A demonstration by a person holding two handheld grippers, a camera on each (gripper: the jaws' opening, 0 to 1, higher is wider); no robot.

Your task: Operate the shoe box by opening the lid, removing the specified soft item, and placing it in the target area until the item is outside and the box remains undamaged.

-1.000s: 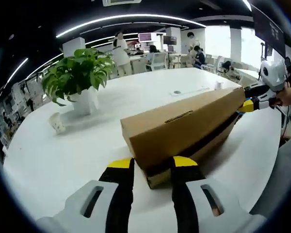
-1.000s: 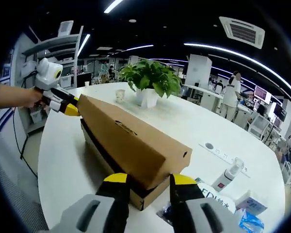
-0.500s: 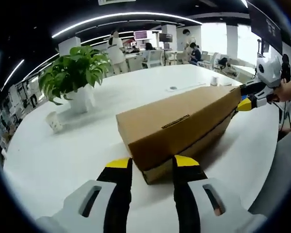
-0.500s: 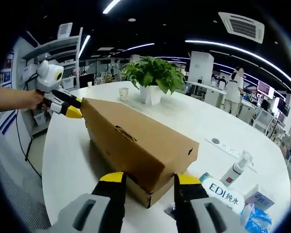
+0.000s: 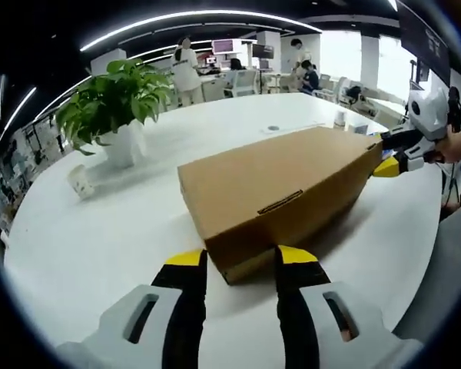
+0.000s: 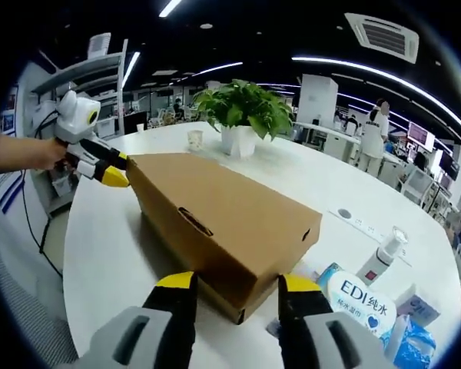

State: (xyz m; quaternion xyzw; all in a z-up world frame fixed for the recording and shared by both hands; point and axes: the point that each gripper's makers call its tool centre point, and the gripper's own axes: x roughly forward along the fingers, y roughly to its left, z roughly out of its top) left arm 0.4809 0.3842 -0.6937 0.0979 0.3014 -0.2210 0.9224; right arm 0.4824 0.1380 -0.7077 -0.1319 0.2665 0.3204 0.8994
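Here the long brown cardboard shoe box (image 5: 280, 192) is lying on the round white counter (image 5: 100, 246), lid down. The left tool (image 5: 238, 261) and right tool (image 6: 234, 283) are each gaping at opposite ends, gripping nothing. Light, dentable card probably: lift by the lid's end lips.

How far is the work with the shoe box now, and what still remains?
Nothing looks finished yet: the lid sits on the shoe box, and no soft item lies on the table. In hand: the left gripper and right gripper stand at opposite ends of the box, jaws apart. Left: open the lid, take the item out, place it.
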